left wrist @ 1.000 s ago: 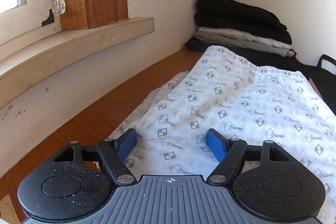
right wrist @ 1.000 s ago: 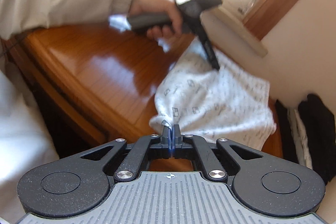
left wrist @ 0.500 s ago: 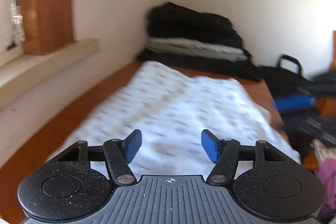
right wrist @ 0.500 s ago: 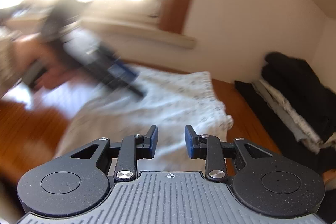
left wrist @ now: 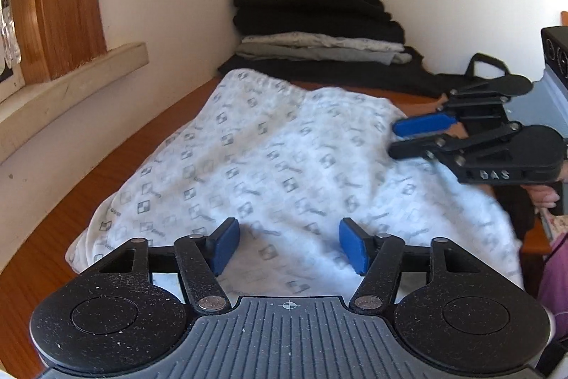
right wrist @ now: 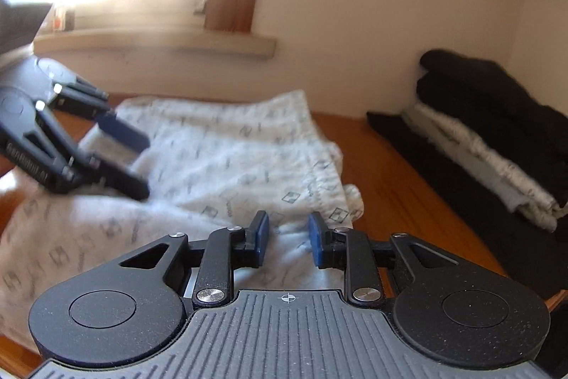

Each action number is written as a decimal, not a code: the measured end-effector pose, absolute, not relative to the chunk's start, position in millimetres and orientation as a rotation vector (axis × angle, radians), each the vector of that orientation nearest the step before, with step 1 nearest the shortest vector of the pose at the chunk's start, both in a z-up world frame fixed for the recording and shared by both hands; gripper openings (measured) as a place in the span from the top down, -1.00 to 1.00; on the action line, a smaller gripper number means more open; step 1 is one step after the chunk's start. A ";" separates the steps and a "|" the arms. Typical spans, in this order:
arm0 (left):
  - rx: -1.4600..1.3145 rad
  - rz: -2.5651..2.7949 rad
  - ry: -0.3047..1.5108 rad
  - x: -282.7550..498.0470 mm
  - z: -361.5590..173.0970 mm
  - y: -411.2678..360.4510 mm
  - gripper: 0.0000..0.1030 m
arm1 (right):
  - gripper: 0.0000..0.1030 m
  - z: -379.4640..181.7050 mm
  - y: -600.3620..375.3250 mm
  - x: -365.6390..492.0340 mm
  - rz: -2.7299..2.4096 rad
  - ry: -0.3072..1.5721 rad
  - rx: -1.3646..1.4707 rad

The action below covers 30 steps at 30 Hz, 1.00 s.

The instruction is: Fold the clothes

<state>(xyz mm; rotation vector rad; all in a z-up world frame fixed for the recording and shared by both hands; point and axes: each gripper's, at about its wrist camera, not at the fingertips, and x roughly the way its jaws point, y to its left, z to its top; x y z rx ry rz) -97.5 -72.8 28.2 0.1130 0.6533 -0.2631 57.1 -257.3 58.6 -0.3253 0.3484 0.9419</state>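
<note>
Mid-fold: my left tool (left wrist: 287,245) is opening wide and my right tool (right wrist: 288,238) closing, both empty over the white garment (left wrist: 284,166). Next I grab its six o'clock hem.

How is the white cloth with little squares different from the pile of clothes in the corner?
The white cloth lies spread out and rumpled; the pile is neatly folded and stacked. The cloth is pale with a pattern; the pile is mostly black. Both rest on the wooden table.
</note>
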 end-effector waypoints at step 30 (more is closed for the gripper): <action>-0.014 -0.102 0.663 -51.2 29.9 -9.9 -0.30 | 0.24 52.0 -228.4 178.6 0.951 0.411 -0.598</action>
